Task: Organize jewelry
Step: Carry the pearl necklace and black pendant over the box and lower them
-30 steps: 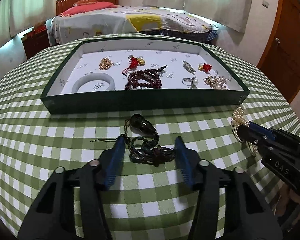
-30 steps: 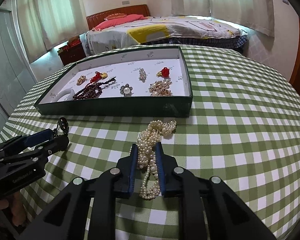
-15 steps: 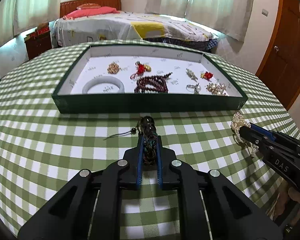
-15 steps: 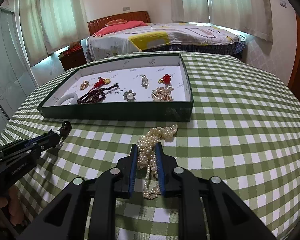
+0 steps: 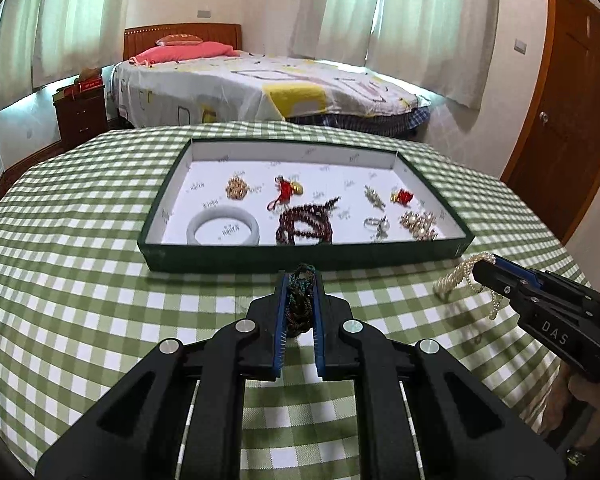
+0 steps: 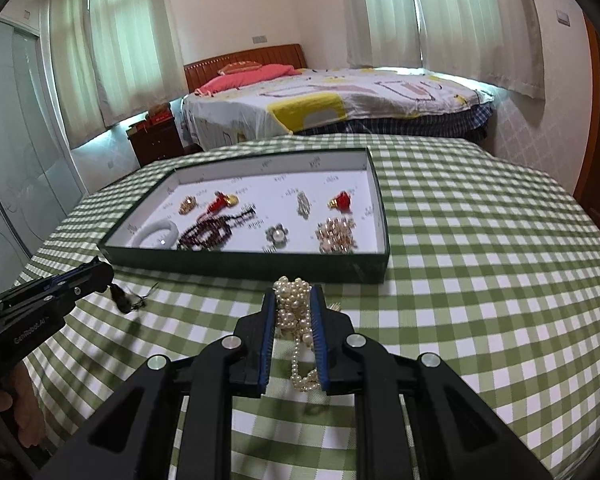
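Checked tablecloth [image 5: 100,300]; green tray [image 5: 228,258] holds bangle [image 5: 223,229], beads [image 5: 304,224].

The left gripper [image 5: 300,280] is clamped on a dark cord [image 5: 299,300], held level above the table. The right gripper [image 6: 294,296] pinches a pearl strand [image 6: 294,308], its loose end dangling between the fingers.

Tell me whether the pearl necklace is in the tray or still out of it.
Out. The pearl necklace is clamped in the right gripper, short of the tray's near wall.
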`<state>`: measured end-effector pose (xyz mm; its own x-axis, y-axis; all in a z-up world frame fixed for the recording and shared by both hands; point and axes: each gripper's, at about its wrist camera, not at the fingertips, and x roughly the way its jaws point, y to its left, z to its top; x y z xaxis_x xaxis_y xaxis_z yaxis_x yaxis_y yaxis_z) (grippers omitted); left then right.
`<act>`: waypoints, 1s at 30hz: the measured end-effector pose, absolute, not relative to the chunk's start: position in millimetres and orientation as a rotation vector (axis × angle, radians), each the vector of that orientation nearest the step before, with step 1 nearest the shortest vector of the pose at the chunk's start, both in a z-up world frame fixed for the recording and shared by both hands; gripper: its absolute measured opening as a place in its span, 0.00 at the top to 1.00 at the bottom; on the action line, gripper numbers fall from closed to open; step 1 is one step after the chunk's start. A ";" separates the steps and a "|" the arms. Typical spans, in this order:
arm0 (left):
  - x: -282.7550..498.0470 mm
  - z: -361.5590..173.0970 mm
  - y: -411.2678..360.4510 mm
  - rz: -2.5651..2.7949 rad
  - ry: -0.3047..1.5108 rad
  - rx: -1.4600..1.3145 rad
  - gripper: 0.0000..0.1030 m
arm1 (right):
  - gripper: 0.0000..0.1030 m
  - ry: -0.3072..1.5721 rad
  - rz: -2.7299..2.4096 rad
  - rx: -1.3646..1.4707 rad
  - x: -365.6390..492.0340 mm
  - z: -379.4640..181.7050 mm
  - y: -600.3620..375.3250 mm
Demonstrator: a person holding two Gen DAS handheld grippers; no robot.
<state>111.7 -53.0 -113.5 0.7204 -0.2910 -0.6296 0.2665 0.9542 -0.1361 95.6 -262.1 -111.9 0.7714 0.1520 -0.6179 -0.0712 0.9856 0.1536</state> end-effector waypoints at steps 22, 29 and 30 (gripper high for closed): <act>190.2 -58.1 -60.0 -0.332 0.573 -0.063 0.89 | 0.83 0.512 0.176 0.076 173.5 -42.0 -240.1; 233.9 -49.8 -59.3 -0.318 0.552 -0.079 0.89 | 0.83 0.480 0.195 0.060 211.4 -30.6 -233.3; 239.8 -49.1 -59.9 -0.315 0.547 -0.076 0.89 | 0.83 0.476 0.197 0.059 218.4 -29.1 -232.3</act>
<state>239.8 -59.9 -49.1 0.8074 -0.3145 -0.4993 0.2744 0.9492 -0.1540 218.4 -232.3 -29.1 0.8702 0.2022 -0.4493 -0.1748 0.9793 0.1022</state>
